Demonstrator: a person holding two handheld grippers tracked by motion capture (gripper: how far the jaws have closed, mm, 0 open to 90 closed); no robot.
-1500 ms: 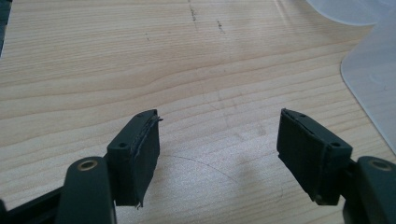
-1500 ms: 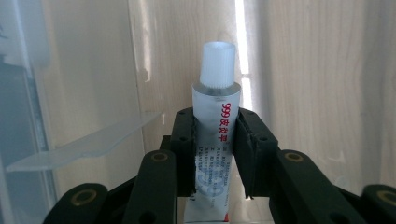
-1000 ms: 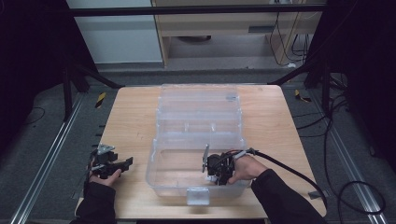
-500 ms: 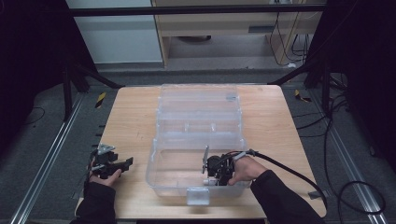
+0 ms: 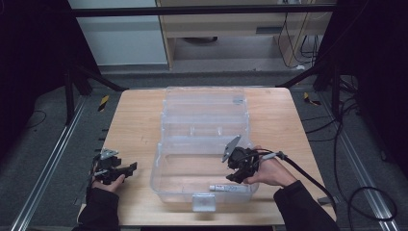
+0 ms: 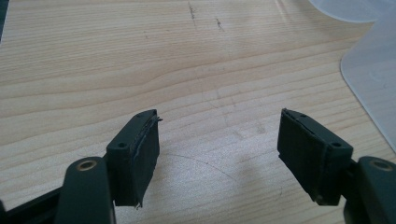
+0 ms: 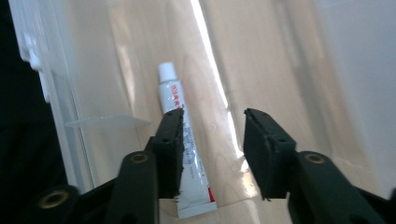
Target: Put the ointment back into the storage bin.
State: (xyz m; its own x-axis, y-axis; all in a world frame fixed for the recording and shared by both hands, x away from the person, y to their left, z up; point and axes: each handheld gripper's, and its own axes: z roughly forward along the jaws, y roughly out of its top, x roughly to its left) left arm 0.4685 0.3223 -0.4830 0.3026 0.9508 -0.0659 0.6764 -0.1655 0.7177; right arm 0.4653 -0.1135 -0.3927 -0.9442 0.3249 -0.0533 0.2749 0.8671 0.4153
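Tube (image 7: 184,154) in clear plastic box (image 5: 179,155), w/ two claws on wood table (image 5: 134,120).
R claw (image 5: 232,176) inside box near its front wall, jaws apart w/ nothing between; white tube lies flat on box floor just under its L-hand jaw, cap pointing away from claw. L claw (image 6: 217,154) low over bare table, outside box, jaws wide, nothing held; box edge ahead & to its R.
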